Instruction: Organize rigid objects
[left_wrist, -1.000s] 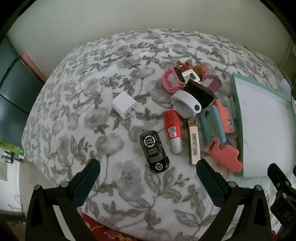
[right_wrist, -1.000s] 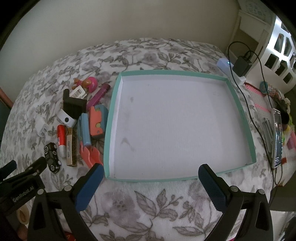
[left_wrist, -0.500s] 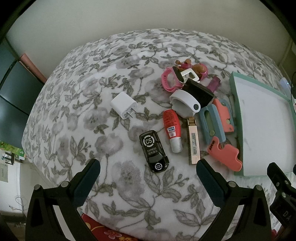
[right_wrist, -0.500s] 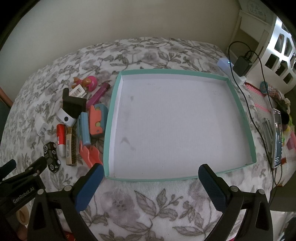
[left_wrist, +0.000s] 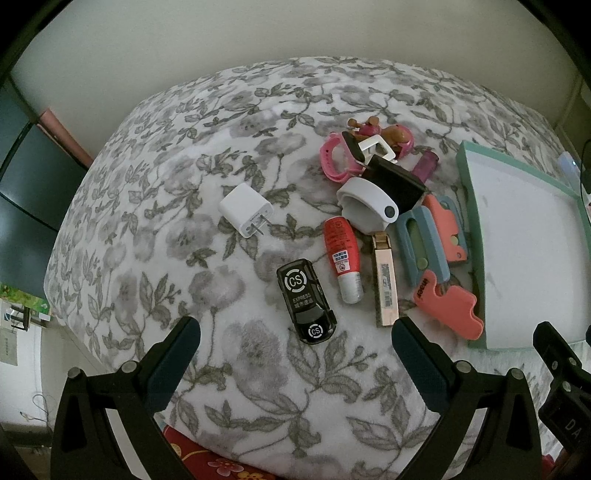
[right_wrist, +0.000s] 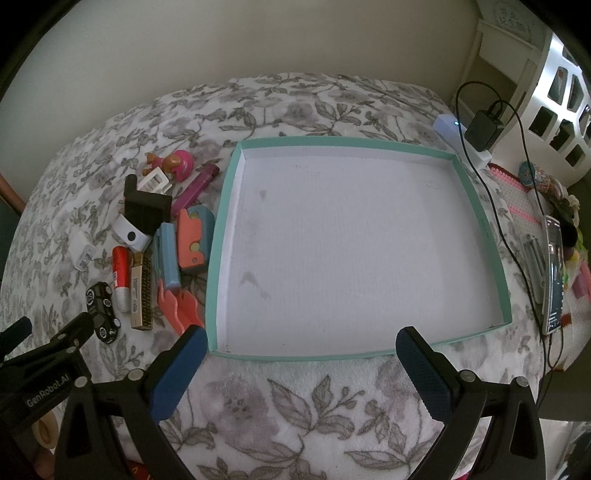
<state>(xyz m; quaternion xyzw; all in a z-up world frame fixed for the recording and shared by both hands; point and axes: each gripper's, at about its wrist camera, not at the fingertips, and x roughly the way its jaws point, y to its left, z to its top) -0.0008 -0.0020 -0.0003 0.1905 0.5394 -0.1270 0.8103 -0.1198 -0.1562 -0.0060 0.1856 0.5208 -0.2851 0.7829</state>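
A pile of small items lies on the floral blanket: a black toy car, a red-and-white tube, a gold harmonica, a white charger plug, a white ring case, a black block, blue and coral plastic pieces, a pink watch. To their right sits a teal-rimmed tray with a bare white floor. My left gripper hangs open just in front of the car. My right gripper is open over the tray's near edge.
Right of the tray lie a black charger with cable, a white power strip, a phone and small clutter. A dark cabinet stands left of the bed. A pale wall runs behind.
The left gripper has shifted slightly, so the pile sits a little further right and lower in its view. The right view is nearly unchanged. Nothing has been grasped.
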